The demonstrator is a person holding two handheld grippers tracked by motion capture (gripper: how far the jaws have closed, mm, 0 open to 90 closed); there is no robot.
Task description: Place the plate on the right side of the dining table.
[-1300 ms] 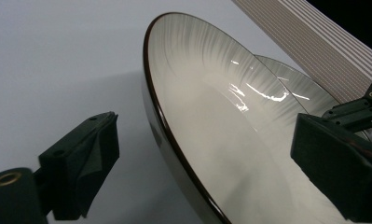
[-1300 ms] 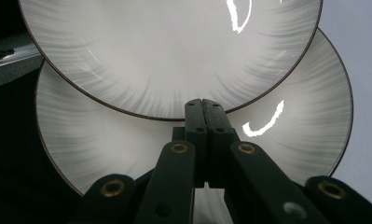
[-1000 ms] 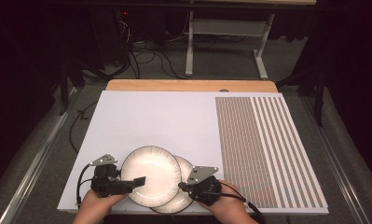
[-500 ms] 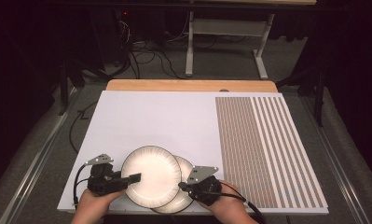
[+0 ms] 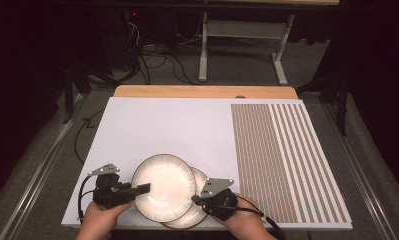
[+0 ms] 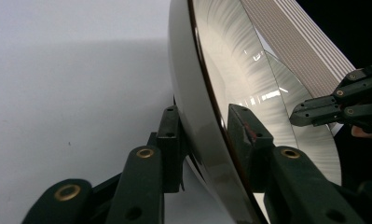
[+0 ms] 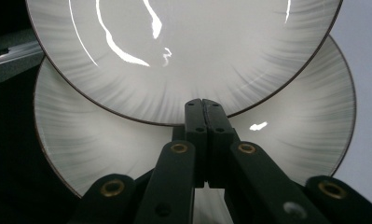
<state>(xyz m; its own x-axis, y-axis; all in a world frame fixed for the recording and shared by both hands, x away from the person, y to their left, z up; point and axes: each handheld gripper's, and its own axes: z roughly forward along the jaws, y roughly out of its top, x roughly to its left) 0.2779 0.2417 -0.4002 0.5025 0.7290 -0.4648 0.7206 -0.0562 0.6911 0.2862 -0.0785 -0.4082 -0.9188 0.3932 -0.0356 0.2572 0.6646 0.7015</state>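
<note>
So from where I'm sitting this looks like the step of separating two stacked plates near the front edge of the desk (image 5: 177, 125), a bit left of the middle. My left gripper (image 5: 143, 188) is clamped on the left rim of the upper plate (image 5: 163, 187); in the left gripper view the jaws sit one on each side of that rim and the plate looks tipped up off the white surface. The lower plate (image 5: 199, 215) peeks out from under it on the right, toward the front edge. My right gripper (image 5: 194, 199) has its jaws pressed together with nothing between them, tips resting at the upper plate's rim over the lower one.

Next move, I reckon: lift the upper plate clear and carry it toward open desk, keeping the right tips pinning the lower plate.

Versus half a second ago, the upper plate and left gripper have crept slightly left; the right gripper hasn't budged.
</note>
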